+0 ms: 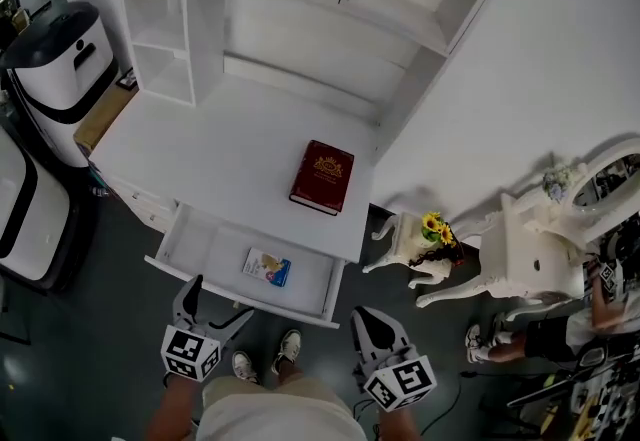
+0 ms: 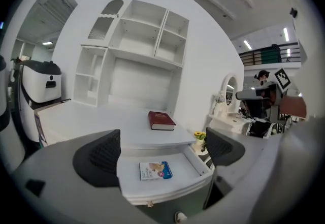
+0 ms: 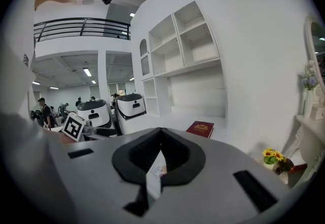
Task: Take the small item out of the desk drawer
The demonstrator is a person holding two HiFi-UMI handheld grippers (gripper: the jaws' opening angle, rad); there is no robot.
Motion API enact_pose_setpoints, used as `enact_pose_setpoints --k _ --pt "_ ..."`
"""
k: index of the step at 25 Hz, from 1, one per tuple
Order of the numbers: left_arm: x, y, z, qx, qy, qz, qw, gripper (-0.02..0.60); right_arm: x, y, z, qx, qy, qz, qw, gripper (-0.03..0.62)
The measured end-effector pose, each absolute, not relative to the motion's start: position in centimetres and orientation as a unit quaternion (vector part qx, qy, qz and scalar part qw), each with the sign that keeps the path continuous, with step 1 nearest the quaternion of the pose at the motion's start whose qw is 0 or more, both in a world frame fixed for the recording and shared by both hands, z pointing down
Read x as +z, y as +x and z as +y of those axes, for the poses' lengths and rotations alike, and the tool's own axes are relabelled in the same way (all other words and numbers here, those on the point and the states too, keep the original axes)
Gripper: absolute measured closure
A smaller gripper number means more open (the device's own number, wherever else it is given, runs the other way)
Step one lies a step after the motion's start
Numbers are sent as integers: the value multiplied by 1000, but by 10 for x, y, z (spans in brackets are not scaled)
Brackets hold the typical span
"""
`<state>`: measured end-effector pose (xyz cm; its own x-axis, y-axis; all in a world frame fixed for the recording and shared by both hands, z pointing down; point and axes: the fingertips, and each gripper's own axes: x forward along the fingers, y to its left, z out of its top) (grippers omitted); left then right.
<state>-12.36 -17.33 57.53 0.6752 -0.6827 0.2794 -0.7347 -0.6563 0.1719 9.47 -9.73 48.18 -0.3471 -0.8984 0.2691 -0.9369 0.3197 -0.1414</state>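
Left gripper (image 1: pixel 220 299), fingers wide, sits nearer than right gripper (image 1: pixel 368 321), fingers together, to small packet (image 1: pixel 267 267) flat in open drawer (image 1: pixel 200 239), just up-right in frame, long axis crosswise.

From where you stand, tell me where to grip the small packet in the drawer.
Come straight down and pinch the packet across its narrower span. It lies flat on the drawer floor, clear of the walls, with nothing above it. The left gripper, its jaws apart, looks the handier one.
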Motion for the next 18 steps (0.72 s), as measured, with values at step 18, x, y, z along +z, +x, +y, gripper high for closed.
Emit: enact_pose_setpoints --k 18 --pt "713 -25 -241 382 912 -149 -7 64 501 187 -120 170 596 -783 59 585"
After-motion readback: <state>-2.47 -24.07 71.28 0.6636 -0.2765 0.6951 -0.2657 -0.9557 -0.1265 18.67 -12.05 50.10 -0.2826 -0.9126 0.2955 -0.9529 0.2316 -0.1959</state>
